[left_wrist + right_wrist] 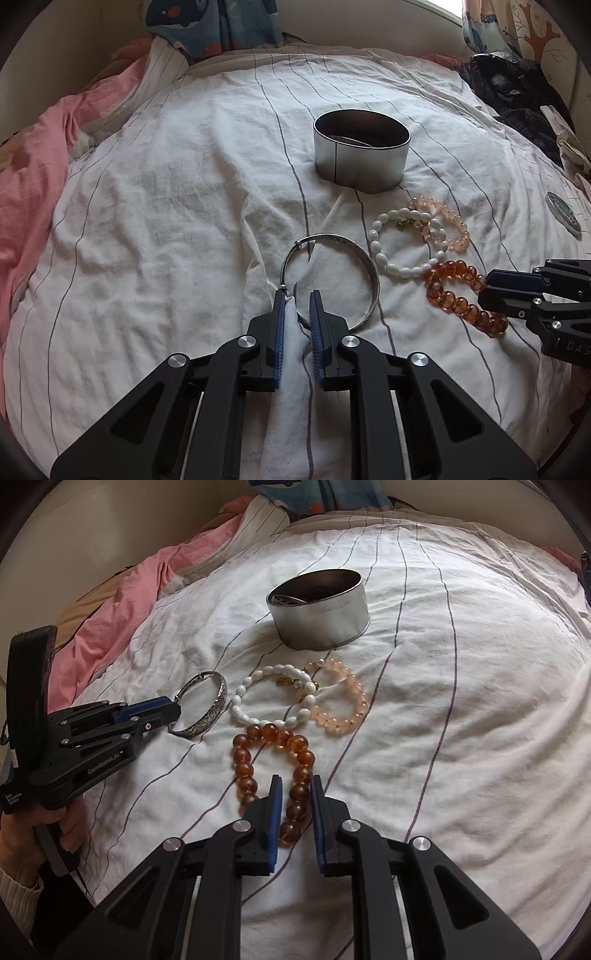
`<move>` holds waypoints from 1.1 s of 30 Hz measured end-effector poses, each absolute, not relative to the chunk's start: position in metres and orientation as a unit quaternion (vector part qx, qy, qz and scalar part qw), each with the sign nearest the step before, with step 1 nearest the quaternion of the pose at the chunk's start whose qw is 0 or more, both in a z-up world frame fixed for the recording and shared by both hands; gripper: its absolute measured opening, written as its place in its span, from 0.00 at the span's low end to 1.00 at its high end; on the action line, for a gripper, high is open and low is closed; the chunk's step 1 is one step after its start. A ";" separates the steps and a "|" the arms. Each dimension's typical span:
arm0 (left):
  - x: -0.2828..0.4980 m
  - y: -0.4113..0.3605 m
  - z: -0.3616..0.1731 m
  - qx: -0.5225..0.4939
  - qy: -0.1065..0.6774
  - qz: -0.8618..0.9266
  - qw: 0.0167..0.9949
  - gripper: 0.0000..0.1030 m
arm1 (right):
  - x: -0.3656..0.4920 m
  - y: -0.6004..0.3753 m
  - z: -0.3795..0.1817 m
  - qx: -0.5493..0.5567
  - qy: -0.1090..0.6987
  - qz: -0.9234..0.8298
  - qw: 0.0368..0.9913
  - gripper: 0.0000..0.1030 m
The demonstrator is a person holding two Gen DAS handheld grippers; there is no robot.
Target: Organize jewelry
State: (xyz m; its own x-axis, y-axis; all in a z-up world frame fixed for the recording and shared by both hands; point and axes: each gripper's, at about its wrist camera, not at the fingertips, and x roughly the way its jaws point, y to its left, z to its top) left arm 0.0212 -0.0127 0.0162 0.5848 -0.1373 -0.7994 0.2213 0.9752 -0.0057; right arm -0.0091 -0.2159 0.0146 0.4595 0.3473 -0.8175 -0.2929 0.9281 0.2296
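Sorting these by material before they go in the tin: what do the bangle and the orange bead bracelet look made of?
Silver bangle: looks like metal, grey and shiny, with engraved patterning on its outer face; silver or plated, can't tell. Orange bead bracelet: glossy, translucent amber-coloured round beads with flecks inside; could be amber, resin or glass.

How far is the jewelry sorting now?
Early. The tin holds something dark; what it is cannot be told. The left gripper straddles the silver bangle, the right gripper straddles the amber bracelet, neither lifted. The white bracelet and pink bracelet wait untouched.

home bedroom: rumpled striped bedsheet [166,221]
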 end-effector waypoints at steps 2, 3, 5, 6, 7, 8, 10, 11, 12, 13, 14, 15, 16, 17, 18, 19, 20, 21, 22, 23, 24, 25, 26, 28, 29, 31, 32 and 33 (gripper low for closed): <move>0.027 -0.012 0.014 0.037 0.443 -0.095 0.891 0.20 | -0.008 -0.214 0.014 0.022 0.482 0.178 0.858 0.41; 0.029 -0.012 0.013 0.029 0.441 -0.093 0.892 0.23 | -0.007 -0.213 0.012 0.022 0.483 0.176 0.858 0.41; 0.034 -0.015 0.008 0.026 0.445 -0.091 0.891 0.25 | -0.006 -0.208 0.008 0.012 0.486 0.175 0.856 0.41; 0.035 -0.018 0.005 0.034 0.447 -0.091 0.889 0.25 | -0.007 -0.205 0.007 0.002 0.485 0.174 0.857 0.37; 0.034 -0.020 0.005 0.040 0.447 -0.091 0.889 0.22 | -0.007 -0.204 0.008 0.002 0.485 0.180 0.856 0.34; 0.032 -0.021 0.005 0.040 0.446 -0.096 0.889 0.14 | -0.007 -0.204 0.008 0.009 0.488 0.190 0.852 0.19; 0.026 -0.020 0.008 0.036 0.442 -0.104 0.890 0.11 | -0.009 -0.204 0.008 0.014 0.490 0.204 0.847 0.12; 0.022 -0.018 0.010 0.034 0.439 -0.105 0.892 0.10 | -0.010 -0.203 0.009 0.016 0.490 0.212 0.846 0.12; 0.018 -0.016 0.011 0.031 0.437 -0.106 0.893 0.10 | -0.012 -0.202 0.011 0.016 0.487 0.218 0.845 0.12; 0.016 -0.014 0.012 0.028 0.436 -0.106 0.893 0.10 | -0.013 -0.201 0.012 0.015 0.485 0.218 0.847 0.12; 0.015 -0.012 0.011 0.026 0.437 -0.107 0.893 0.10 | -0.014 -0.200 0.012 0.011 0.484 0.216 0.848 0.12; 0.016 -0.011 0.010 0.021 0.439 -0.107 0.892 0.10 | -0.014 -0.199 0.012 0.004 0.485 0.212 0.849 0.12; 0.017 -0.009 0.009 0.016 0.439 -0.106 0.892 0.11 | -0.014 -0.197 0.011 -0.006 0.483 0.203 0.852 0.12; 0.018 -0.008 0.008 0.010 0.439 -0.104 0.892 0.11 | -0.014 -0.195 0.010 -0.016 0.481 0.196 0.854 0.12; 0.019 -0.007 0.008 0.004 0.438 -0.103 0.893 0.11 | -0.014 -0.193 0.010 -0.025 0.480 0.193 0.855 0.12; 0.020 -0.007 0.009 0.000 0.436 -0.101 0.894 0.11 | -0.014 -0.192 0.010 -0.032 0.479 0.188 0.857 0.13; 0.022 -0.007 0.010 0.000 0.435 -0.097 0.895 0.15 | -0.014 -0.191 0.009 -0.038 0.477 0.184 0.859 0.15; 0.023 -0.007 0.009 0.000 0.435 -0.093 0.896 0.17 | -0.014 -0.190 0.008 -0.043 0.477 0.181 0.859 0.15; 0.025 -0.008 0.008 0.001 0.438 -0.090 0.895 0.18 | -0.014 -0.188 0.008 -0.047 0.476 0.179 0.860 0.15; 0.028 -0.009 0.005 0.004 0.441 -0.087 0.893 0.18 | -0.014 -0.187 0.007 -0.050 0.476 0.178 0.860 0.15; 0.029 -0.011 0.002 0.009 0.444 -0.083 0.892 0.18 | -0.014 -0.187 0.007 -0.052 0.476 0.178 0.860 0.15; 0.031 -0.013 0.001 0.014 0.445 -0.081 0.892 0.18 | -0.014 -0.187 0.007 -0.051 0.477 0.179 0.859 0.15; 0.031 -0.015 0.000 0.019 0.444 -0.078 0.892 0.18 | -0.013 -0.187 0.007 -0.050 0.477 0.179 0.859 0.15; 0.030 -0.016 0.000 0.025 0.441 -0.077 0.894 0.18 | -0.014 -0.186 0.008 -0.048 0.477 0.182 0.858 0.14; 0.030 -0.016 -0.001 0.026 0.441 -0.077 0.894 0.18 | -0.014 -0.186 0.008 -0.049 0.477 0.183 0.858 0.12; 0.029 -0.015 -0.001 0.025 0.439 -0.078 0.895 0.18 | -0.014 -0.185 0.008 -0.052 0.476 0.182 0.859 0.12; 0.028 -0.016 -0.001 0.027 0.437 -0.077 0.896 0.18 | -0.014 -0.184 0.008 -0.052 0.476 0.181 0.859 0.12; 0.028 -0.017 -0.001 0.030 0.435 -0.077 0.897 0.17 | -0.015 -0.184 0.008 -0.053 0.475 0.180 0.860 0.12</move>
State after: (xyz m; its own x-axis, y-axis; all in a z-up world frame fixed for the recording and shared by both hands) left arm 0.0277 -0.0165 -0.0011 0.6104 -0.1118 -0.7842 0.1635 0.9864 -0.0134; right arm -0.0146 -0.1839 0.0083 0.4836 0.2599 -0.8358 -0.3605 0.9293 0.0805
